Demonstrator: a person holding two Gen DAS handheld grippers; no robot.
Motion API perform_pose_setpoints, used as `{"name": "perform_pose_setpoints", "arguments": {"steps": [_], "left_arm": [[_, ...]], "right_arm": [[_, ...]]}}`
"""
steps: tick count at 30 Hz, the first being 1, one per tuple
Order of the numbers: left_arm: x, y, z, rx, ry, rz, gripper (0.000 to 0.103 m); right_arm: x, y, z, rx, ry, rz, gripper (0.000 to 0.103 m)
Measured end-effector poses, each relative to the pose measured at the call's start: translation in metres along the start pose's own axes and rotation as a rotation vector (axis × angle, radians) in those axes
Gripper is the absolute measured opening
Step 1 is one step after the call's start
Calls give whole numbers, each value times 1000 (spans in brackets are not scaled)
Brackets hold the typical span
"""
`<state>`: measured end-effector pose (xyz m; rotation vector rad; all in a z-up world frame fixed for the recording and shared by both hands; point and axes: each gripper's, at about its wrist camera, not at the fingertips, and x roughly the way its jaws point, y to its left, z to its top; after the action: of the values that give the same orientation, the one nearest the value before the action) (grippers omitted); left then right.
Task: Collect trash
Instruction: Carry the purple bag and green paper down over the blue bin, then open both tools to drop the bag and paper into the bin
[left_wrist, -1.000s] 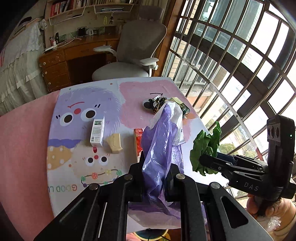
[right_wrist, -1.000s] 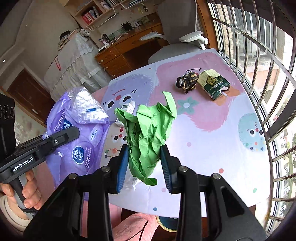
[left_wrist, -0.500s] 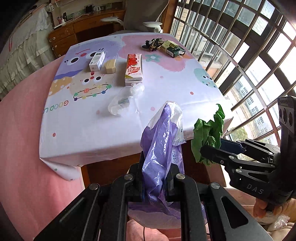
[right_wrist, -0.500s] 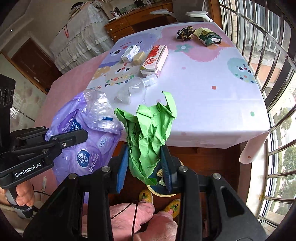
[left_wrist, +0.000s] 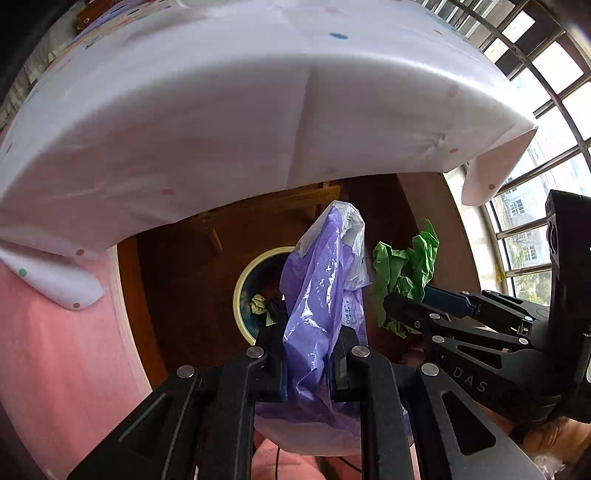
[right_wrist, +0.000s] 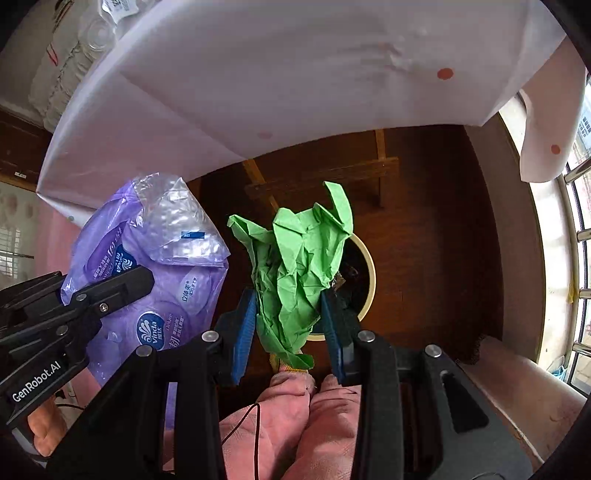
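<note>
My left gripper is shut on a purple plastic tissue wrapper, which sticks up between the fingers; the same purple wrapper shows at the left of the right wrist view. My right gripper is shut on a crumpled green paper, which appears as the green paper beside the wrapper in the left wrist view. Both hang below the table edge, above a round cream-rimmed bin on the floor. The bin is partly hidden behind the green paper. Some trash lies inside it.
The white tablecloth overhangs close above both grippers. A wooden table frame and dark floor lie under it. Pink-clad legs are below the right gripper. Window bars stand at the right.
Both grippers have dropped from above the table to below its edge and now point down at the floor bin. Each still grips its item.
</note>
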<state>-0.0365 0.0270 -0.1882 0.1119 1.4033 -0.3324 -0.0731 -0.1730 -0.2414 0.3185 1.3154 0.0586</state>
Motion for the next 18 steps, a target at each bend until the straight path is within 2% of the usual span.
{"name": "perform_pose_setpoints", "arguments": {"steps": [4, 9, 12, 14, 18], "left_arm": [[70, 11, -14, -23, 43, 0, 14], [129, 21, -32, -34, 67, -15, 19], [156, 22, -41, -27, 103, -19, 25], [169, 27, -43, -23, 115, -22, 33], [184, 29, -48, -27, 127, -5, 40]], "right_arm": [[60, -21, -16, 39, 43, -30, 31], [108, -37, -23, 71, 63, -47, 32], [128, -42, -22, 80, 76, -58, 32], [139, -42, -20, 81, 84, -60, 32], [154, -43, -13, 83, 98, -69, 32]]}}
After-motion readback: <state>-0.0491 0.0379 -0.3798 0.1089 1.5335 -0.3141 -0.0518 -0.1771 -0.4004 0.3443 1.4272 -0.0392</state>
